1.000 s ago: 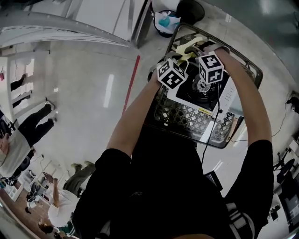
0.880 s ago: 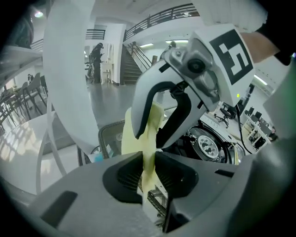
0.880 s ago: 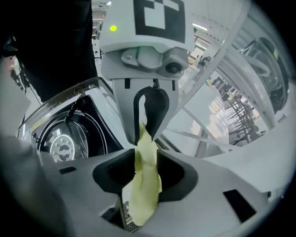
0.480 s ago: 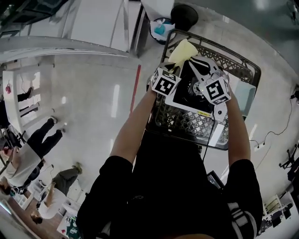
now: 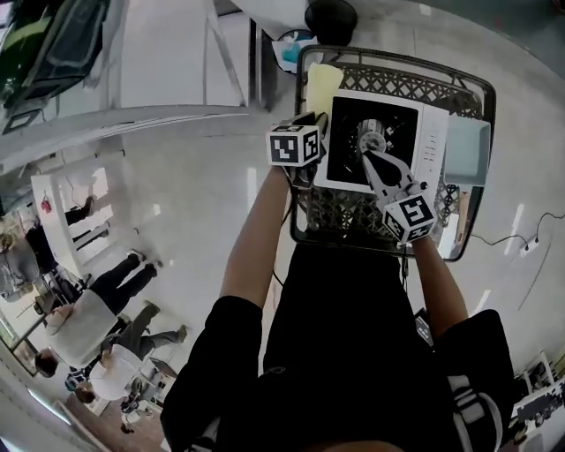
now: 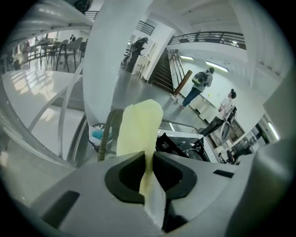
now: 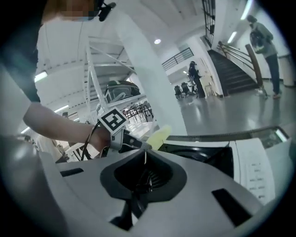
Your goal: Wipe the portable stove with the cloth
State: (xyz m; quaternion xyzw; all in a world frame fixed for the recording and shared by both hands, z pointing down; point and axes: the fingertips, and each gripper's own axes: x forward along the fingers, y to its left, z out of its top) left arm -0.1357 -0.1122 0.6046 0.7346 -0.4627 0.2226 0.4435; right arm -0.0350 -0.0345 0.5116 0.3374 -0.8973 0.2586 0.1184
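I read left gripper (image 6: 149, 163) pinching yellow cloth (image 6: 138, 127), cloth upright just beside left edge of portable stove (image 5: 430, 132). Right gripper (image 5: 368, 159) jaws just closed together, nothing between, tips over burner (image 5: 372, 141). Stove sits in black basket (image 5: 393, 78).

We saw a black wire-mesh basket (image 5: 397, 81) standing on a glossy pale floor (image 5: 177, 203). A pale blue tray (image 5: 466, 152) sat against the basket's right-hand rim. Just beyond the basket's far left corner stood a small bin (image 5: 290, 48) with something blue inside, and near it a round black object (image 5: 331, 18). A thin cable (image 5: 516, 240) trailed across the floor to the right. Bystanders (image 5: 84, 313) gathered well apart at lower left. A staircase (image 6: 163, 74) rose behind, with a backpack-wearing person (image 6: 198, 88) near its foot.
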